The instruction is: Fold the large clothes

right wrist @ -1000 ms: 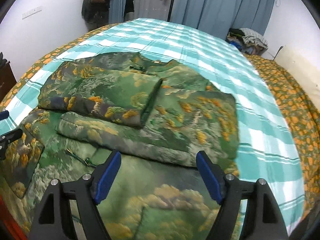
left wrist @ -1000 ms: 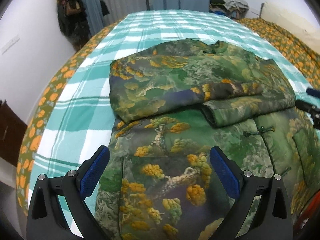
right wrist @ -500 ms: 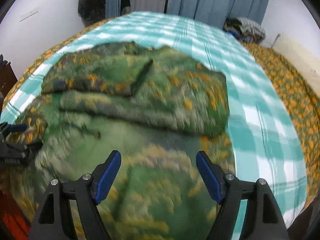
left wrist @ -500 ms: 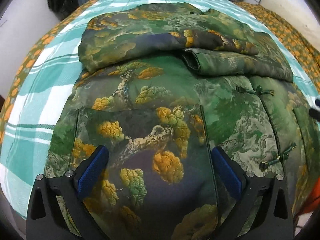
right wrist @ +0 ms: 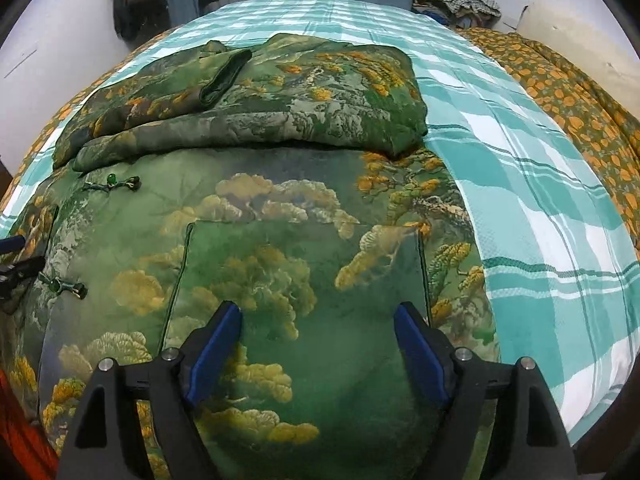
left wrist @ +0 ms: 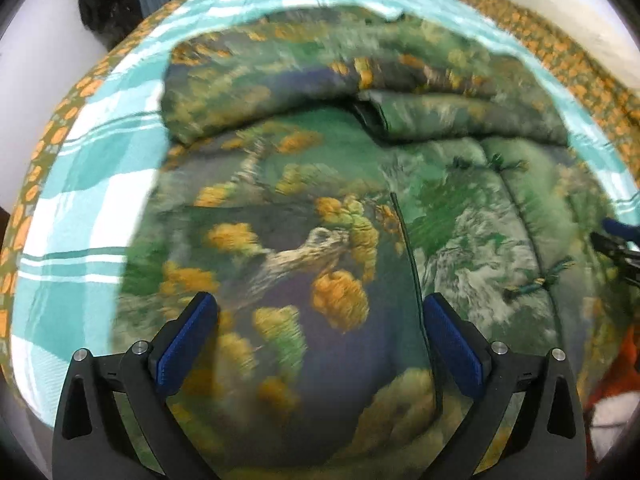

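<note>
Your left gripper (left wrist: 320, 344) and right gripper (right wrist: 318, 354) both hang spread wide, holding nothing, over the padded jacket (right wrist: 256, 240) spread on the checked bedspread (right wrist: 532, 216), sleeves already crossed over its chest. It looks thick, soft and weighty (quilted, likely springy), so pinch deep at the near hem corners.

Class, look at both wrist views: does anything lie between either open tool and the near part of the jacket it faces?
Nothing visible does. The left tool and the right tool both hang open directly over the padded jacket, with only its own pocket panels beneath them, on the checked bedspread.
</note>
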The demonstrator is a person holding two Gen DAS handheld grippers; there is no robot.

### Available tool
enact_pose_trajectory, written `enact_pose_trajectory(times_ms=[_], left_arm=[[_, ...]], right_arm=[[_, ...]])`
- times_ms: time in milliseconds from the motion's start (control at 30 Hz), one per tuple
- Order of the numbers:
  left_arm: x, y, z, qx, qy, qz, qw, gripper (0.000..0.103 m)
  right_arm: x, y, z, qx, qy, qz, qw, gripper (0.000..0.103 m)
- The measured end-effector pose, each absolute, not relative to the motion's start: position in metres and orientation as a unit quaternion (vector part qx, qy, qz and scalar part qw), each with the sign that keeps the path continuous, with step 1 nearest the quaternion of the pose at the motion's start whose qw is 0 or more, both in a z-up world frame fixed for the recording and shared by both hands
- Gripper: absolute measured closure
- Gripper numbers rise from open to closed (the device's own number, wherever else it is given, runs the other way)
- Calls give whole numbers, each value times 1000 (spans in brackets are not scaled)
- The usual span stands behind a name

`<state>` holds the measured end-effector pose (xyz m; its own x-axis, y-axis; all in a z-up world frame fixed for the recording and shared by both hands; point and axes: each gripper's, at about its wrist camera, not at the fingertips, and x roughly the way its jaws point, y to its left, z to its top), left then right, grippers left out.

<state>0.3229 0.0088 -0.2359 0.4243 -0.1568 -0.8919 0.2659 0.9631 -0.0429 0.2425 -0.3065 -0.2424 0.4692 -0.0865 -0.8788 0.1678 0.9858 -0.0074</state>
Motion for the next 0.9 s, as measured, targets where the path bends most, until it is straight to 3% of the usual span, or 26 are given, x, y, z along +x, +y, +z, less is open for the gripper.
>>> enact_pose_trajectory(times_ms=[167,367,567,800,833,900], left_arm=[[300,69,-207,68,499,-99,858,1],[281,131,-231,-2,563,-100,820,1],[274,127,-254,-66,589,-138,793,1],[269,97,-262,-22,599,-161,784,2],[267,97,-259,-15,600,-159,784,10],[265,99,-254,-3,605,-148,782,25]], right_arm=[[218,-344,-211,42,485,-63,871,21],[173,-402,-206,96,514,-61,850,21],[146,-405,-231,134,561,-22,817,21],[146,-399,-257,183,576,23,797,22],[146,-399,-257,193,573,34,796,24],[147,-398,-254,193,572,36,796,63]])
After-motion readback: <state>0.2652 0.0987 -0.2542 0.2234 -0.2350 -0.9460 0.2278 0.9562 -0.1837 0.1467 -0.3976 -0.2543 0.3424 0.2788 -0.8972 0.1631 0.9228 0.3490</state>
